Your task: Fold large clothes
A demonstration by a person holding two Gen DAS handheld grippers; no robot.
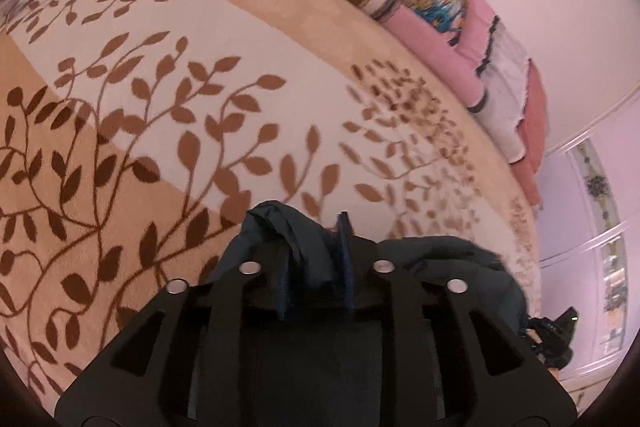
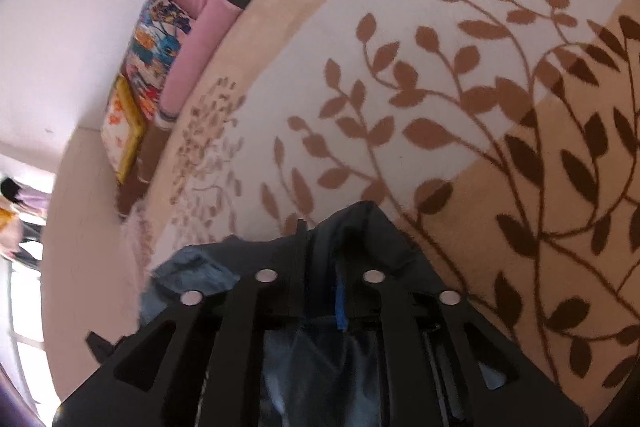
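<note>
left gripper: fingers slightly apart, dark garment bunched between them | right gripper: narrow gap, same dark cloth between the fingers | garment: low over the leaf-patterned blanket, near its edge | pillows: along blanket's far side

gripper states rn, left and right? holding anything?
Left gripper: dark garment bunched between its fingers; firm grip cannot be told.
Right gripper: same, dark garment between fingers, grip unclear.
</note>
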